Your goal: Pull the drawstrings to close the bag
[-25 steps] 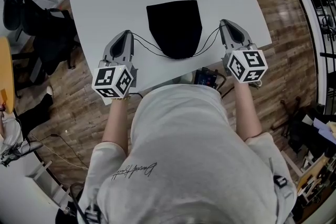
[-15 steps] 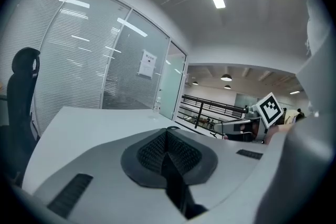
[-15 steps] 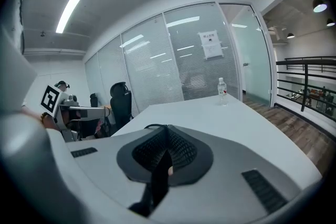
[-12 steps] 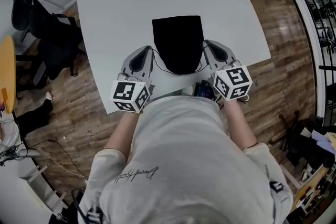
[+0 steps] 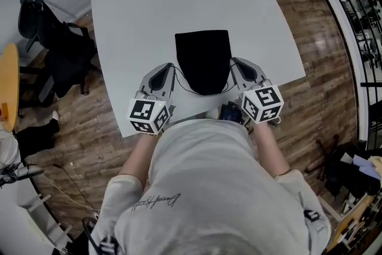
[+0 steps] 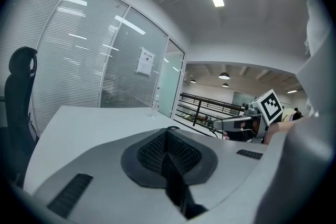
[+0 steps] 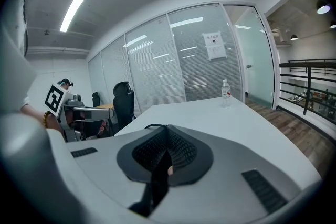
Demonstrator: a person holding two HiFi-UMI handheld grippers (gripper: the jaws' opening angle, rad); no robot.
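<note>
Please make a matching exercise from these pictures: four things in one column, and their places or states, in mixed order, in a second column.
Things:
1 drawstring bag
2 water bottle
3 office chair
4 left gripper

Places or states:
A standing at the far edge of the table
B on the floor beside the table
C shut on a drawstring
D lying flat on the table

Pairs: 1-D, 2-A, 3-B, 4-C
</note>
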